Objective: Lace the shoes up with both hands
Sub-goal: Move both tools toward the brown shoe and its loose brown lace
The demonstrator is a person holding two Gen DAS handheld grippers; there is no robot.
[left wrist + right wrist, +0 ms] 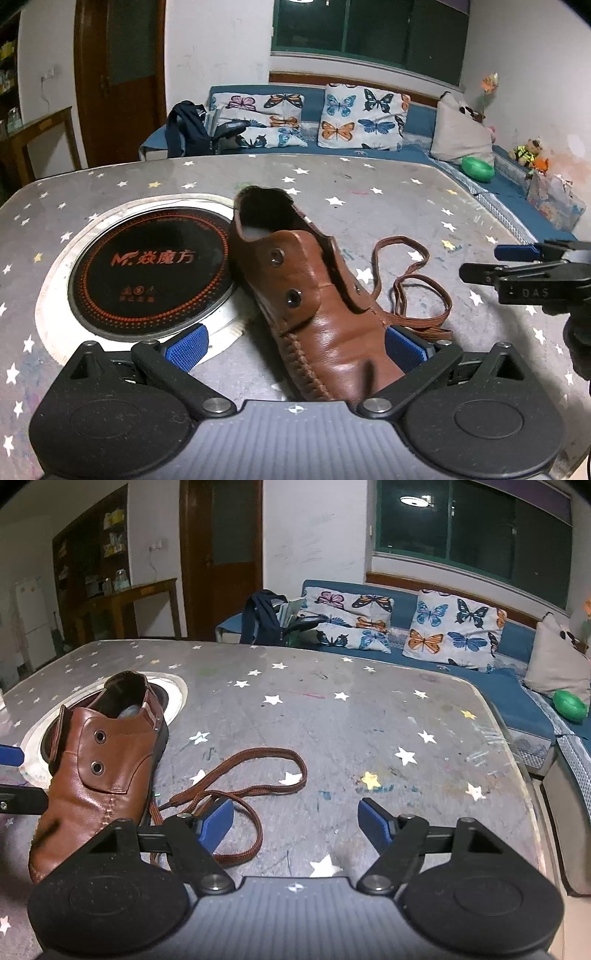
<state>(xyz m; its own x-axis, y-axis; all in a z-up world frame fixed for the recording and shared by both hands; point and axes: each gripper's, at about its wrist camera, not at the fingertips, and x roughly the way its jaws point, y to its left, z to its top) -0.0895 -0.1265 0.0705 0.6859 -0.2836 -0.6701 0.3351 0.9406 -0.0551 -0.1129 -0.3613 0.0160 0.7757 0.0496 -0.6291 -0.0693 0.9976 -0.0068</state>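
A brown leather shoe (321, 306) lies on the star-patterned table (388, 206), toe toward me, its eyelets empty. Its toe sits between the fingers of my left gripper (295, 349), which is open; the right pad (404, 350) is close against the shoe's side and the left pad (186, 349) is well clear. A loose brown lace (421, 325) lies in loops to the right of the shoe. In the right wrist view the shoe (92, 782) is at the left and the lace (266, 752) curls past my right gripper (295, 823), which is open and holds nothing.
A round black induction hob (147, 269) is set into the table behind the shoe's heel. Beyond the far edge is a blue sofa (517, 686) with butterfly pillows (450, 627), a dark backpack (262, 616) and a green bowl (570, 705).
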